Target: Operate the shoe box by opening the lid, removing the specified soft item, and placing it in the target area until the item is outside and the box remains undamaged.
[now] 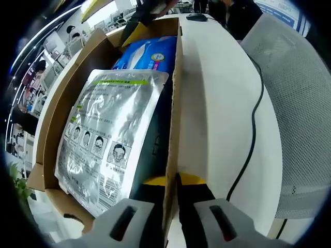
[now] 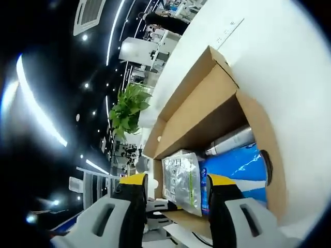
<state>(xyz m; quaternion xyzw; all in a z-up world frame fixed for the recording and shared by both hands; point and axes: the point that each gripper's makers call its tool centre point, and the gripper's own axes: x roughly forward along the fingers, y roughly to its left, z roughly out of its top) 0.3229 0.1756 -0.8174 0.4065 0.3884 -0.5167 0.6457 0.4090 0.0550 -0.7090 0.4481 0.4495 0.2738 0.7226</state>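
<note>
While the shoe box (image 1: pixel 62 103) sits open on the white table (image 1: pixel 217 103), its right cardboard wall is pinched between the left gripper (image 1: pixel 173 181) jaws. A glossy silver mask pouch (image 1: pixel 106 139) is seen lying flat inside over a blue soft pack (image 1: pixel 147 51). A black cable (image 1: pixel 253 129) and mesh chair (image 1: pixel 300 113) sit right. The right gripper (image 2: pixel 173 194), jaws parted and empty, is hovering near the pouch; a potted plant (image 2: pixel 129 108) is seen far off.

The brown cardboard shoe box (image 1: pixel 175 103) sits open on the white table, flaps spread, with a silvery printed face-mask pouch (image 1: pixel 106 137) lying flat on top of a blue packet (image 1: pixel 147 51) inside it.
</note>
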